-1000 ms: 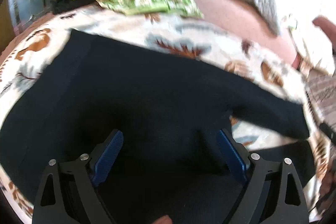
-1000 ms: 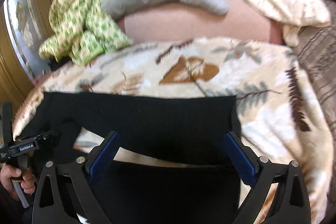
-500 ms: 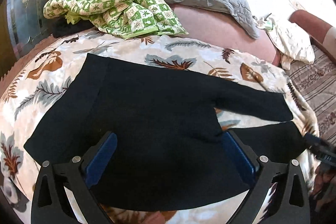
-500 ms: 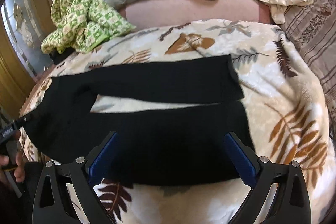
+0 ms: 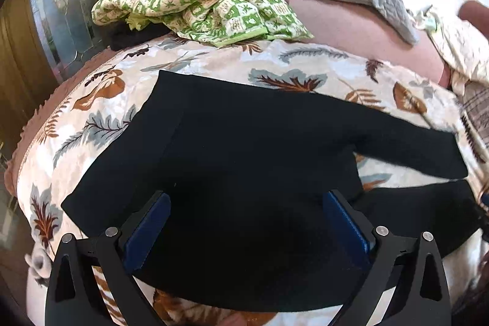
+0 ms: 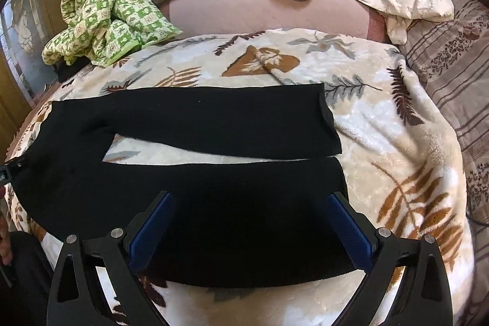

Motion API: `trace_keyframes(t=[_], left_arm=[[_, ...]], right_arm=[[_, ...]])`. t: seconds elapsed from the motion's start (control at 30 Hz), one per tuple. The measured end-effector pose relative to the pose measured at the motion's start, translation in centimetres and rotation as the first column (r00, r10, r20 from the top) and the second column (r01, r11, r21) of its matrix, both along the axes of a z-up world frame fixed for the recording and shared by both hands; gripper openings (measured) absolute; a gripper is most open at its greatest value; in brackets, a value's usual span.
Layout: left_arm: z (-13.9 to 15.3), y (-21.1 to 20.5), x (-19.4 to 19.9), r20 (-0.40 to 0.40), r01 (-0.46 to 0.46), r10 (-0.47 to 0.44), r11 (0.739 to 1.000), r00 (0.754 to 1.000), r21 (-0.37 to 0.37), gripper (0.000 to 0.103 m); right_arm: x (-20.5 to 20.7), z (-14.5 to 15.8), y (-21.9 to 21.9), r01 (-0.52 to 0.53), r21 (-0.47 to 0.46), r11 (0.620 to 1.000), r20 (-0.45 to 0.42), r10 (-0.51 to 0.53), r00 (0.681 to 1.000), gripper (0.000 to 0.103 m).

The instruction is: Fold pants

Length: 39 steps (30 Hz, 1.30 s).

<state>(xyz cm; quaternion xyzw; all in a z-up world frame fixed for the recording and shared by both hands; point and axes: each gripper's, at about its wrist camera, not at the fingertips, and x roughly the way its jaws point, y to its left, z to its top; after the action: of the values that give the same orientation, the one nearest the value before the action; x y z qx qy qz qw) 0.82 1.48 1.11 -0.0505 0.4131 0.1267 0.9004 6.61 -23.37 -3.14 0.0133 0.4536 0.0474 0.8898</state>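
Black knit pants (image 6: 189, 148) flat on leaf-patterned cream fleece blanket (image 6: 397, 142), 2 legs slightly parted. Left gripper (image 5: 244, 222) above waist end, right gripper (image 6: 249, 222) above near leg; both with blue-padded fingers (image 6: 151, 229) spread, holding nothing.

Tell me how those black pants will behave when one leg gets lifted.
The black pants lie limp and flat on the leaf-print blanket, so a lifted leg will probably droop and sag. The fabric looks soft and matte, so it likely drags on the fleecy blanket.
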Motion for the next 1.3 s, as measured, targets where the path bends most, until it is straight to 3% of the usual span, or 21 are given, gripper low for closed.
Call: trace_keyframes(t=[0.97,1.3], left_arm=[[-1.5,0.2,1.1,-0.024,0.016,-0.016,1.000,1.000,-0.010,0.099],[-1.9,0.0,1.8,-0.050,0.015,-0.014,1.000,0.999,0.004,0.099]], right_arm=[[1.0,-0.5,-0.5,0.047,0.039,0.998,-0.001,-0.047,0.999,0.100],[1.0,0.6,-1.6,0.098,0.062,0.993,0.073,-0.103,0.992,0.100]])
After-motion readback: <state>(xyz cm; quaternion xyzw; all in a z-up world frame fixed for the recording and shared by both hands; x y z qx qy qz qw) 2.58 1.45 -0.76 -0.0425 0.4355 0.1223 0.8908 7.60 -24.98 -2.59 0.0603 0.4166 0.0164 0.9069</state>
